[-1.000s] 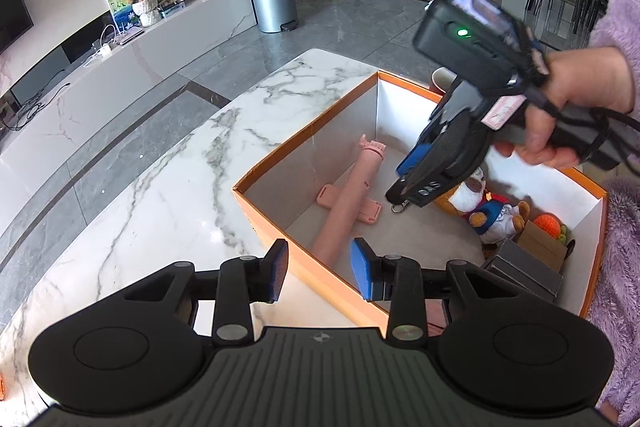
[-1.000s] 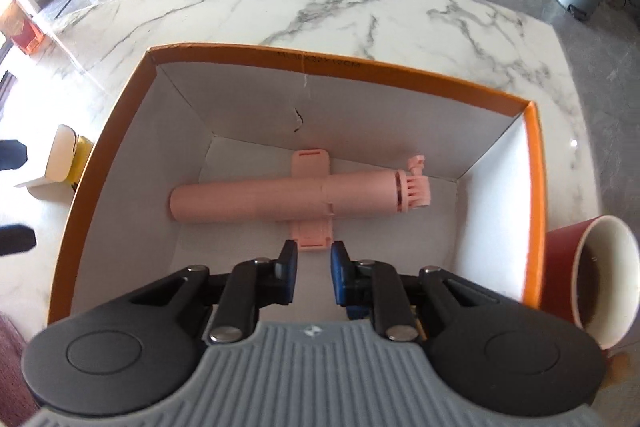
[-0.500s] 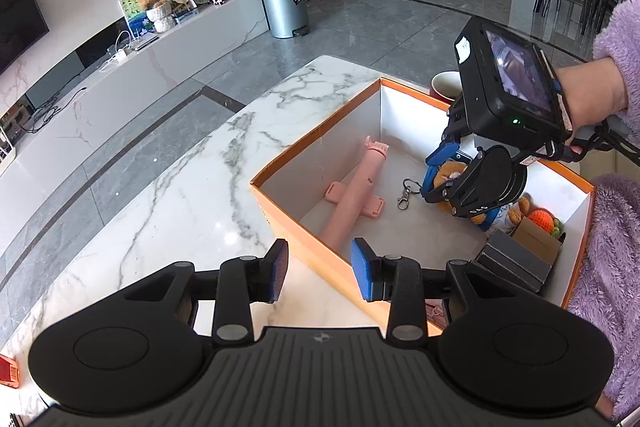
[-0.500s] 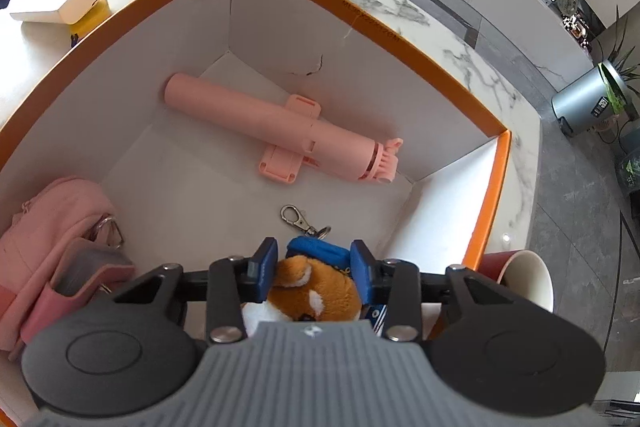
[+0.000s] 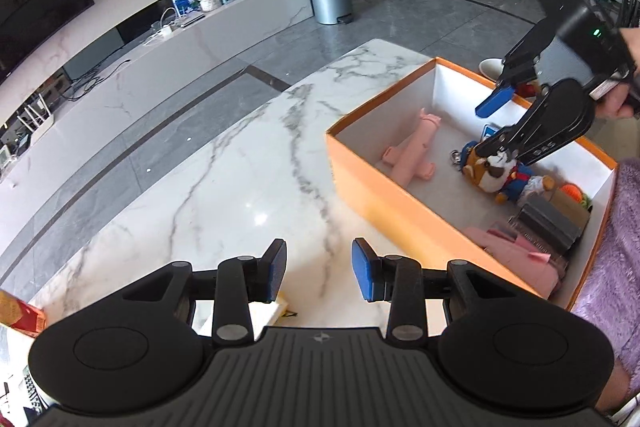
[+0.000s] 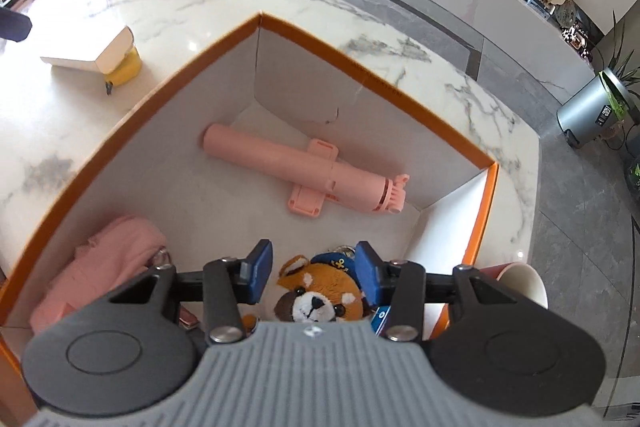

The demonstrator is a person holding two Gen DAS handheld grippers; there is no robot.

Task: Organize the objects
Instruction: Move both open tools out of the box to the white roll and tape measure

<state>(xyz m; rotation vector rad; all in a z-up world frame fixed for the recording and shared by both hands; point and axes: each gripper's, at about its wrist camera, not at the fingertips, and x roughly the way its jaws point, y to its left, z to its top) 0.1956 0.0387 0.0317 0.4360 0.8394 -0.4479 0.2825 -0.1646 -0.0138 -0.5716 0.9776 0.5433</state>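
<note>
The left tool (image 5: 319, 275) is held level with its two blue-padded fingers spread wide and nothing between them. The right tool (image 6: 314, 277) tilts steeply downward, gripped from behind by the right hand (image 5: 618, 99), its fingers parted wide, neither pad pressing on anything.

**Two wrist views sharing one box**

The left wrist camera looks along the marble table (image 5: 224, 195), the orange box (image 5: 400, 203) at middle right of its frame. The right wrist camera looks steeply down into that box (image 6: 400, 95) from close above. Both show the pink stick (image 5: 416, 155) (image 6: 296, 171).
</note>
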